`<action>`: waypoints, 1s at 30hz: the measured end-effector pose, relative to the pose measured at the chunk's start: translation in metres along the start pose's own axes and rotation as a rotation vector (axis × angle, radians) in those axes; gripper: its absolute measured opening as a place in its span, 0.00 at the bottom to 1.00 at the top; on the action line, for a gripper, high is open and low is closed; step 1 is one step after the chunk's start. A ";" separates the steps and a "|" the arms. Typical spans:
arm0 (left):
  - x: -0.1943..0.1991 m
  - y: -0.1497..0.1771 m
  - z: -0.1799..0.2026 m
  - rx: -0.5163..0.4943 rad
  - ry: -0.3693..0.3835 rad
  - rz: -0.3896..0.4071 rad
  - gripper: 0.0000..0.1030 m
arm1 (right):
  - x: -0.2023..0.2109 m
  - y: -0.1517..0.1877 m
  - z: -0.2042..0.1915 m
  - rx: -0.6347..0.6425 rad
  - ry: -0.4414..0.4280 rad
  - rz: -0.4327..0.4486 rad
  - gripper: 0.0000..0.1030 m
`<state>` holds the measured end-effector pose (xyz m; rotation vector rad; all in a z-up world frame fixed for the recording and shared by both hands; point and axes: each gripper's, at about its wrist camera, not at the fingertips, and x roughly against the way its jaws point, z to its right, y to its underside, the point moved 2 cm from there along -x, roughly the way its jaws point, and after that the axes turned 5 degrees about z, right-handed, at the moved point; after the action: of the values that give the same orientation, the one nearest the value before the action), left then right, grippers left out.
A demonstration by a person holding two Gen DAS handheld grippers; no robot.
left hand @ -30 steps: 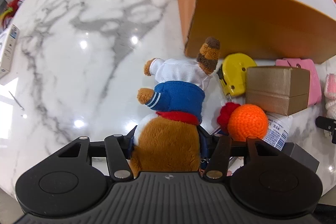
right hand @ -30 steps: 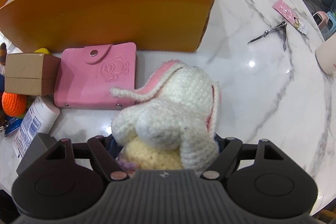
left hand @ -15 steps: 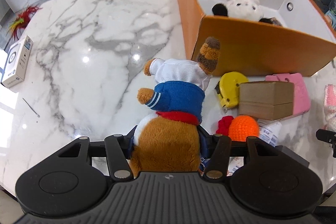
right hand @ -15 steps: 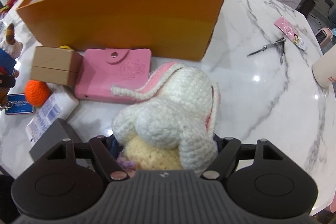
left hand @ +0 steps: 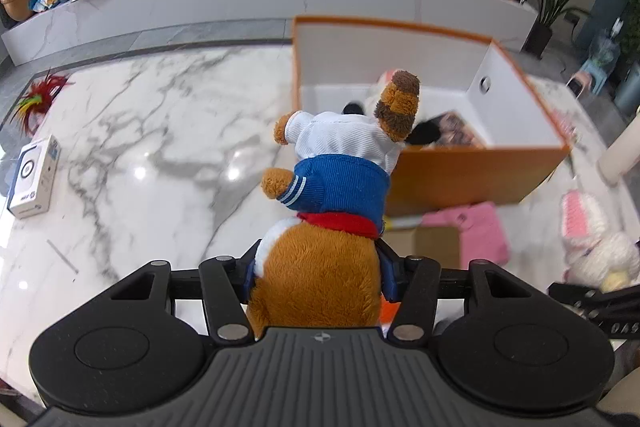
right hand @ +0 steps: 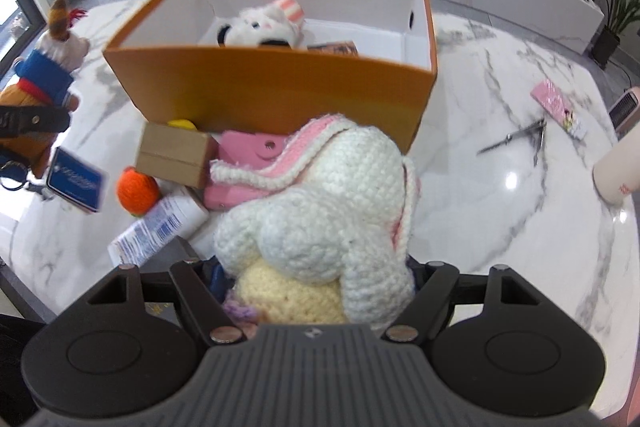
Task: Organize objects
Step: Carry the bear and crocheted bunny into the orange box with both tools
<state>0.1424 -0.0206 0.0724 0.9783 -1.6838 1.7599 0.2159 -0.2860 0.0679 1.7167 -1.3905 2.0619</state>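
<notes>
Left jaws: my left gripper (left hand: 318, 281) clamps the brown plush fox in a blue-and-white outfit (left hand: 334, 195).
Fox axis: lengthwise away from me, striped tail toward the open orange cardboard box with white inside (left hand: 476, 167), above the white marble table (left hand: 160, 147).
Right jaws: my right gripper (right hand: 316, 285) squeezes the white crocheted rabbit with pink-lined ears (right hand: 320, 211), ears pointing at the box.
Writing: printed text on the white tube (right hand: 158, 229) and blue card (right hand: 76, 183), too blurred to read.
Room: bare marble left of the box; the box floor is half free beside a white plush (right hand: 262, 25).
</notes>
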 end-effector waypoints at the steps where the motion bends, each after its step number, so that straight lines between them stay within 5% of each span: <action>1: 0.001 -0.006 0.003 0.000 0.004 0.007 0.61 | 0.004 -0.004 -0.001 0.003 -0.004 0.006 0.74; 15: -0.014 -0.108 0.022 0.046 0.054 0.106 0.61 | 0.025 -0.124 0.006 0.047 -0.012 0.120 0.75; 22: -0.064 -0.127 0.022 0.092 0.049 0.069 0.61 | -0.022 -0.171 0.019 0.024 -0.010 0.102 0.75; 30: -0.117 -0.135 0.025 0.099 0.026 0.004 0.61 | -0.096 -0.189 0.037 -0.005 -0.019 0.022 0.75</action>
<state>0.3225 -0.0178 0.0630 0.9909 -1.5968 1.8667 0.3901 -0.1614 0.0911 1.7313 -1.4253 2.0565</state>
